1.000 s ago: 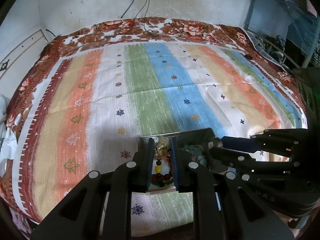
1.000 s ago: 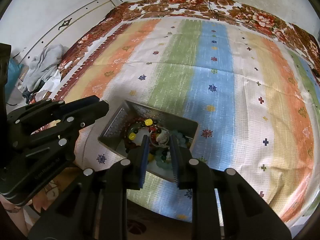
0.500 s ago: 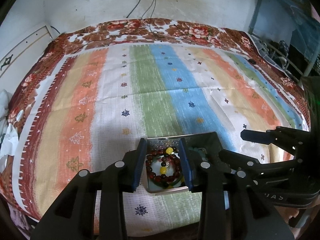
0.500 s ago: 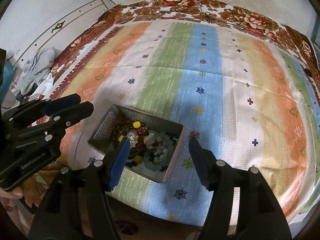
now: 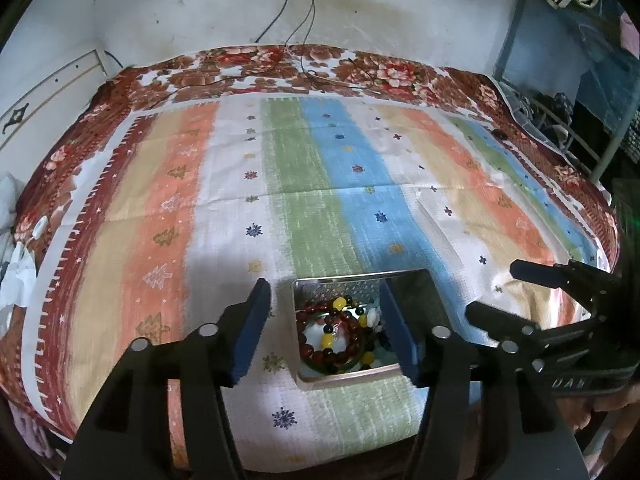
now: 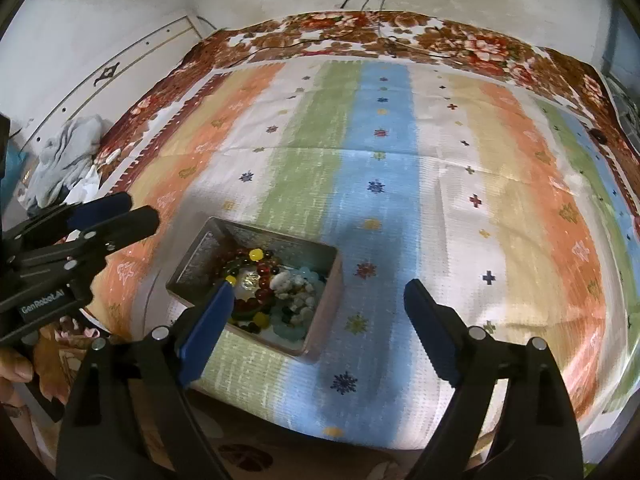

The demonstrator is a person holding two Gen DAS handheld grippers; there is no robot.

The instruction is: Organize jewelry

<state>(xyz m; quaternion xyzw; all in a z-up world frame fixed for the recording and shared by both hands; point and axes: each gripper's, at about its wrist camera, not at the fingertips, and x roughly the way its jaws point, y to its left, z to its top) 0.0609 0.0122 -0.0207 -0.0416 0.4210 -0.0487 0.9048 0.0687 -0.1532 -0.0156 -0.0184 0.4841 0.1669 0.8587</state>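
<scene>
Since the beaded bracelets all lie heaped in the metal tin near the bedspread's front edge, both claws hover above it; left gripper and right gripper gape wide, gripping nothing.

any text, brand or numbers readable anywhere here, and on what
"GenRobot.AI": white print on the side of the left gripper, seen from the right wrist view.
"UAS" or similar: pale letters on the body of the right gripper, partly cut off, not surely readable.
Metal tin, beaded bracelets, striped cloth: no text.
</scene>
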